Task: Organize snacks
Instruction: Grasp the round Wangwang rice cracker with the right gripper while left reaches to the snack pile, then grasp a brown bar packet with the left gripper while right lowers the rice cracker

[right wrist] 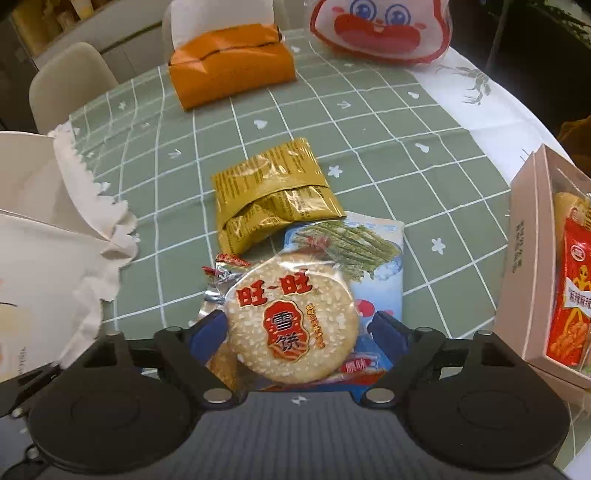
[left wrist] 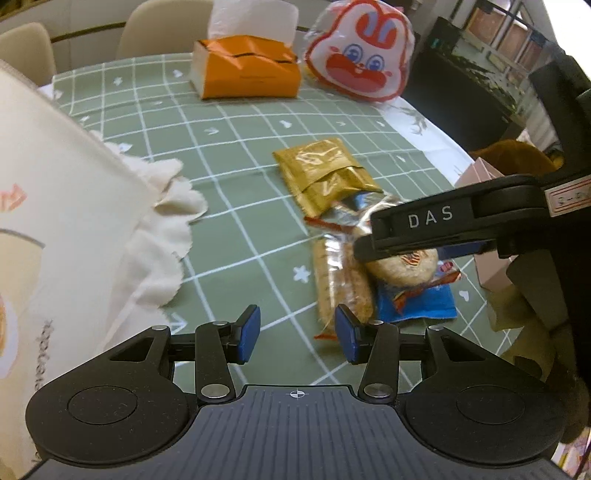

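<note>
A pile of snacks lies on the green checked tablecloth [right wrist: 369, 122]: a round rice cracker pack [right wrist: 293, 317] on top, a blue seaweed-stick pack [right wrist: 369, 254] under it, a gold packet [right wrist: 273, 195] behind. My right gripper [right wrist: 299, 328] is open with its jaws on either side of the rice cracker. In the left wrist view the right gripper [left wrist: 373, 251] sits over the rice cracker [left wrist: 402, 269], beside a long biscuit pack [left wrist: 340, 280] and the gold packet [left wrist: 325, 173]. My left gripper [left wrist: 297, 334] is open and empty, low over the cloth.
A white paper bag [left wrist: 74, 206] stands at the left, also in the right wrist view [right wrist: 44, 229]. A pink box [right wrist: 532, 258] holding a red snack pack [right wrist: 572, 310] is at the right. An orange tissue box [right wrist: 229, 66] and a rabbit-face bag [right wrist: 380, 29] stand at the back.
</note>
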Motion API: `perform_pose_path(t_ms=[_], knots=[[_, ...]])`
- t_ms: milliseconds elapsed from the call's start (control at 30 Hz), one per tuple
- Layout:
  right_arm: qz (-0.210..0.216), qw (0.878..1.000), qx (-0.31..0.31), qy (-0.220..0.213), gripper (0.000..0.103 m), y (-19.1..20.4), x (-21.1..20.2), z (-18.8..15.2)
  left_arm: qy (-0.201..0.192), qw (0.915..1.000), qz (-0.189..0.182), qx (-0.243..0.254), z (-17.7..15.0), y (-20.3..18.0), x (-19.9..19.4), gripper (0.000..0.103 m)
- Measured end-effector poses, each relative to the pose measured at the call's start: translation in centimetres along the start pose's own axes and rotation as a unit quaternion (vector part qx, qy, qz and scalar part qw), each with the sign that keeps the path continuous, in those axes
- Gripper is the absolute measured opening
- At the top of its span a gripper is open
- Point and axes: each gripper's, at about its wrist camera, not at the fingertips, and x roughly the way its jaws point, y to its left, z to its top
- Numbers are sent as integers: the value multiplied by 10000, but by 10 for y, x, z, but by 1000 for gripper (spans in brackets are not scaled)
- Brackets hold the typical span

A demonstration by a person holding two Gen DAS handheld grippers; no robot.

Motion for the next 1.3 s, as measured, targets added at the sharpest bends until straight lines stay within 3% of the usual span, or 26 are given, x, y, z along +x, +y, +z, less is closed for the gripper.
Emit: perform_pose_path(t_ms=[133, 367, 567, 800, 967, 1133, 1300], knots=[[-31, 9999, 138, 11, 79, -9, -3, -7, -57, 9999, -46, -74, 1, 3, -1, 50], [-246, 9995, 13, -181, 78, -29, -36, -42, -180, 9997, -58, 136, 11, -13, 3, 50], [-439, 9977, 477, -214, 78, -67, -56, -87, -70, 9975, 234, 657, 18, -41, 28, 50], [-1012, 9894, 977, -369, 78, -108, -62, -130, 47, 9945, 397, 968, 22, -63, 48, 52], [-920, 9845, 1478, -207, 80, -136, -58, -146, 108, 9882, 486, 1447, 11, -79, 54, 50], [-1052, 9841, 1396, -307, 86, -135, -59, -155, 153, 9883, 124, 1511, -5, -83, 41, 40], [-1092, 9829, 1427, -393, 96, -130, -55, -157, 87, 9877, -222, 1547, -25, -87, 18, 37]])
